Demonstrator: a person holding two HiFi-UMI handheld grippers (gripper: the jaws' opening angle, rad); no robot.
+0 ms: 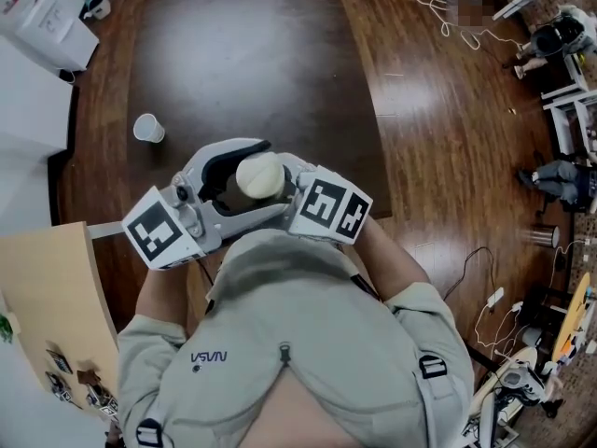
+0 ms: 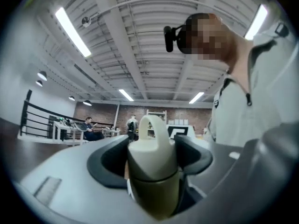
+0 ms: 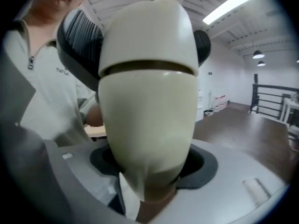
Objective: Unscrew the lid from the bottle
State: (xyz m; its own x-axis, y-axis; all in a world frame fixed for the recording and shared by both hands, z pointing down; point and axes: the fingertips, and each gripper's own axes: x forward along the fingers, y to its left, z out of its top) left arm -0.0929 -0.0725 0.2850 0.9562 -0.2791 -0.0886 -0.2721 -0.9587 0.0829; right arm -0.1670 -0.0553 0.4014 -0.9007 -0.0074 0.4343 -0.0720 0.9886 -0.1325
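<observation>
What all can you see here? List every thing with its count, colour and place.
bottle: one, cream, upright between both grippers
lid: one, cream, on top of the bottle
cup: one, white, on the table beyond the grippers
table: one, dark brown, ahead of the person
box: one, white, top left corner of the head view
board: one, tan, lower left of the head view
floor: brown wood planks, right of the table
bystanders: two, far off in the left gripper view
left gripper: one, grey, closed on the lid
right gripper: one, grey, closed on the bottle's lower body
jacket: one, beige, bottom of the head view
</observation>
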